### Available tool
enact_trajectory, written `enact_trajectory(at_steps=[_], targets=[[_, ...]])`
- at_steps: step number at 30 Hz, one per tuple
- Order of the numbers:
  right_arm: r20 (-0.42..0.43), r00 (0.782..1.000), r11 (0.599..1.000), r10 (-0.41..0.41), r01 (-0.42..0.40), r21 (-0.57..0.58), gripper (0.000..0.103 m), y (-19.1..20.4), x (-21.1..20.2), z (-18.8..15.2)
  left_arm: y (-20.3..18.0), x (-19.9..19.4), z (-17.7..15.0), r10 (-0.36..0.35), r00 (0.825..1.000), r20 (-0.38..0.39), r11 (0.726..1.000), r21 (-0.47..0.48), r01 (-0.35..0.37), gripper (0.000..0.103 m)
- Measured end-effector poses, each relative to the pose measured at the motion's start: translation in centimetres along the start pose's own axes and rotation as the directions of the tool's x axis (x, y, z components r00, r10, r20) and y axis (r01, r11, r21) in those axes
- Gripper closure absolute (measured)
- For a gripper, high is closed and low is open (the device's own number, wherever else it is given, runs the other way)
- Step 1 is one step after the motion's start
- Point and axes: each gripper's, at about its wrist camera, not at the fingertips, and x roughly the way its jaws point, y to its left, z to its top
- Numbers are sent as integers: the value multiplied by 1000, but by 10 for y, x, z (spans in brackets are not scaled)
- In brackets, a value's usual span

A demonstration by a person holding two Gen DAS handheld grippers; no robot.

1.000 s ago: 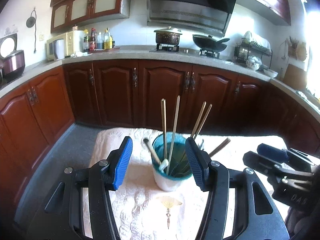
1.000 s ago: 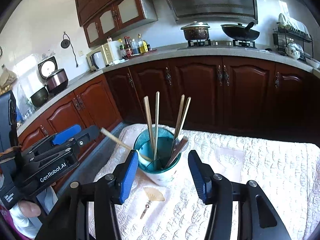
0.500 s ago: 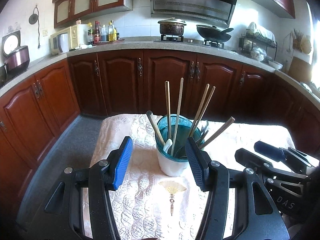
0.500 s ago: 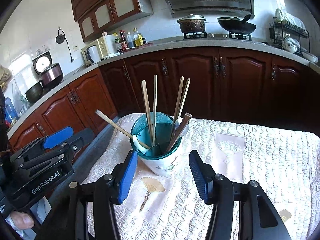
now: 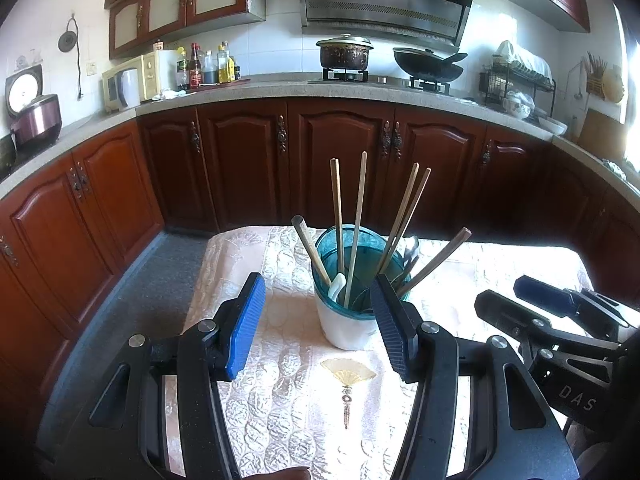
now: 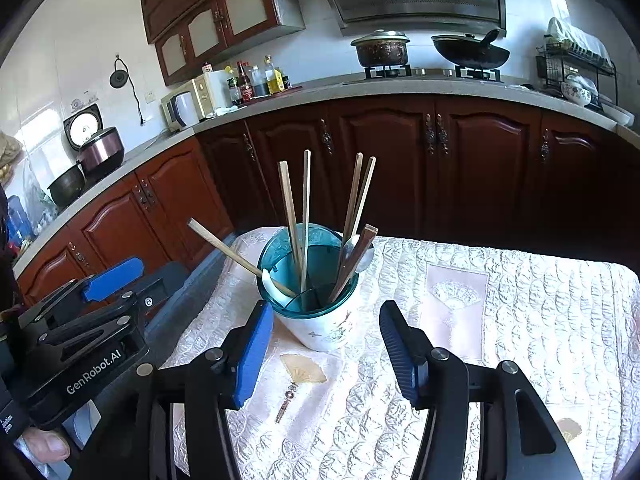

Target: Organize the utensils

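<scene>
Your holder sits at 12 o'clock from both wide-open, empty grippers, left gripper and right gripper, chopsticks standing near upright.

The lower ends of the chopsticks are hidden inside the holder. The desk is cut off by the bottom edge. Bottle labels cannot be read.

chopsticks: matt wood | holder: glossy plastic | tablecloth: quilted cloth
</scene>
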Motion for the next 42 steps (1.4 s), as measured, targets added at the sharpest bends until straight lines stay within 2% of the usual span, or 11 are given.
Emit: enact_trajectory(at_steps=[42], targets=[[-10, 1000, 1000, -4, 4, -20, 49, 5, 7, 2, -3, -2, 0, 9, 1000, -1, 1000, 10, -9, 48]])
